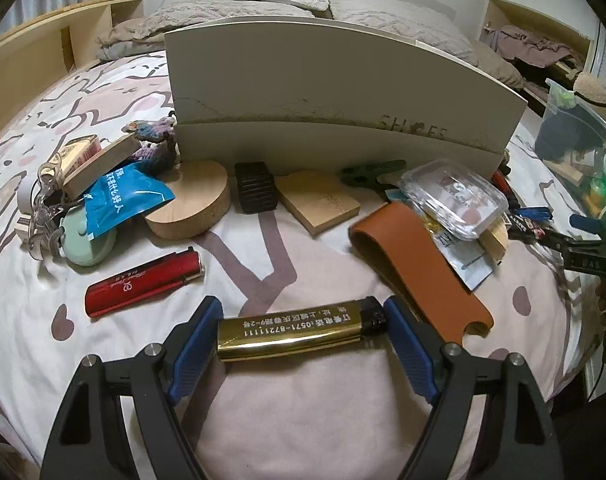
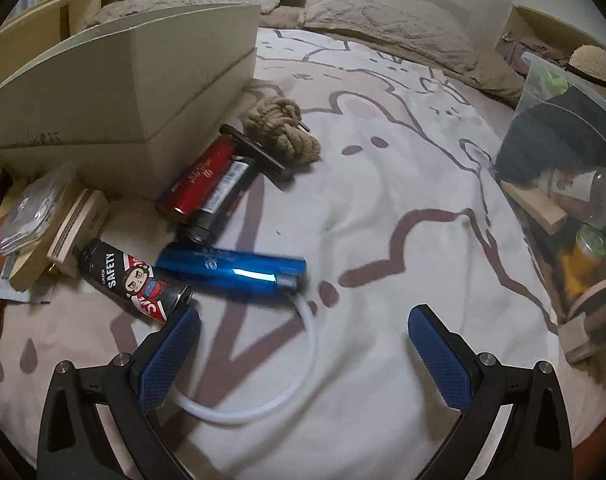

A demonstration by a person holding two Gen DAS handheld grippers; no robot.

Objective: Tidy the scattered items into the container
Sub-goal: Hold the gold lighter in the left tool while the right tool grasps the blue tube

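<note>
L gripper (image 1: 299, 334) is clamped end-to-end on the gold lighter (image 1: 295, 332), blue pads on both its ends, just above the bedspread (image 1: 343, 420) near the front edge. Looks like the pick step: lighter gripped, not yet carried. Next move, I'd judge: lift it clear and take it to the clear bin (image 2: 571, 184) at the bed's right edge, which already holds jars and wood bits; the white shoe box (image 1: 343, 112) mid-bed could be the container instead, can't tell, its top isn't visible.

R gripper (image 2: 303, 344) hangs w/ fingers wide apart, nothing between them except a white tube loop (image 2: 299, 376) lying on the cover. Blue lighter (image 2: 231, 270) and the SAFETY lighter (image 2: 135, 286) lie just ahead, touching each other.

Room: red lighter (image 1: 143, 284) sits left of the gold one, tan leather strap (image 1: 423, 268) close on its right, so go straight up first. Open cover btwn R gripper and bin gives a free path.
</note>
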